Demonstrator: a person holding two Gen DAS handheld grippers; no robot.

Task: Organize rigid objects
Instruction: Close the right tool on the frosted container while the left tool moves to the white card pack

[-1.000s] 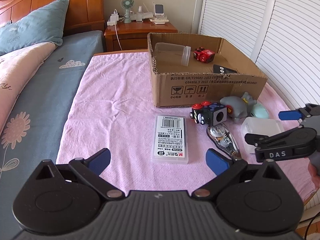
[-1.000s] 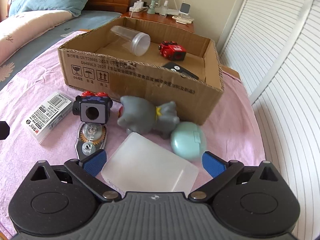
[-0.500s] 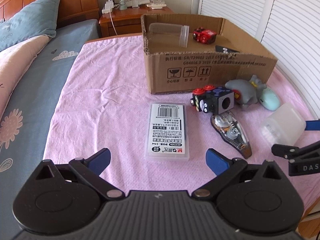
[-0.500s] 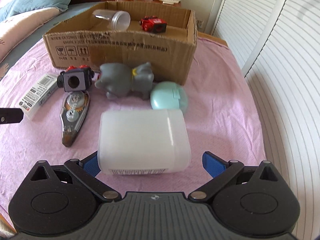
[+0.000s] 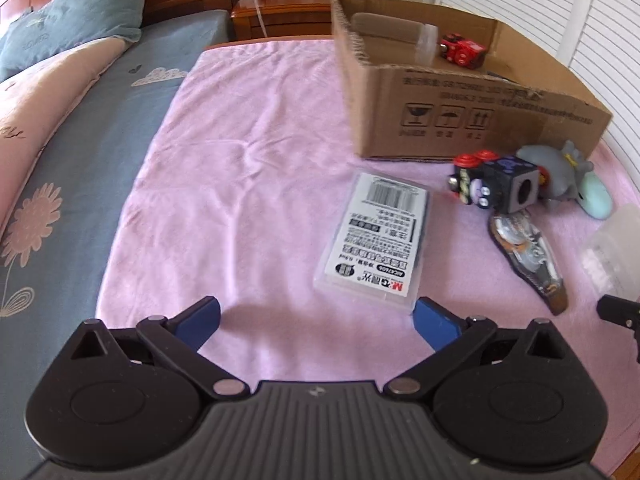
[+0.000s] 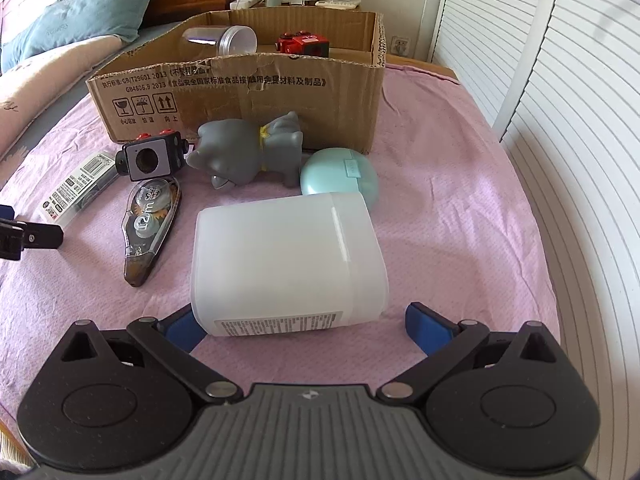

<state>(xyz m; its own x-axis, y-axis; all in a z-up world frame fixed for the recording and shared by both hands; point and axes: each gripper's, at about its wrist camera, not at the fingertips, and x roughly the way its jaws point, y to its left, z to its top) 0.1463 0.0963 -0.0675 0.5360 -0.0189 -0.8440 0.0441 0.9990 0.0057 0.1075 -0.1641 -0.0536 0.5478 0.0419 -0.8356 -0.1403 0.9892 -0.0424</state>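
A cardboard box stands on the pink cloth and holds a clear jar and a red toy. In front of it lie a grey toy animal, a mint case, a black cube toy, a tape dispenser, a labelled flat case and a white translucent box. My right gripper is open, its fingers at either side of the white box's near end. My left gripper is open and empty, just short of the labelled case.
The pink cloth covers a table beside a bed with pillows. A wooden nightstand with a fan and chargers stands behind. White louvred doors run along the right.
My right gripper has pulled back and lowered around the white box, which now lies between the fingers. My left gripper has shifted left and lower, so the objects sit further right in its view.
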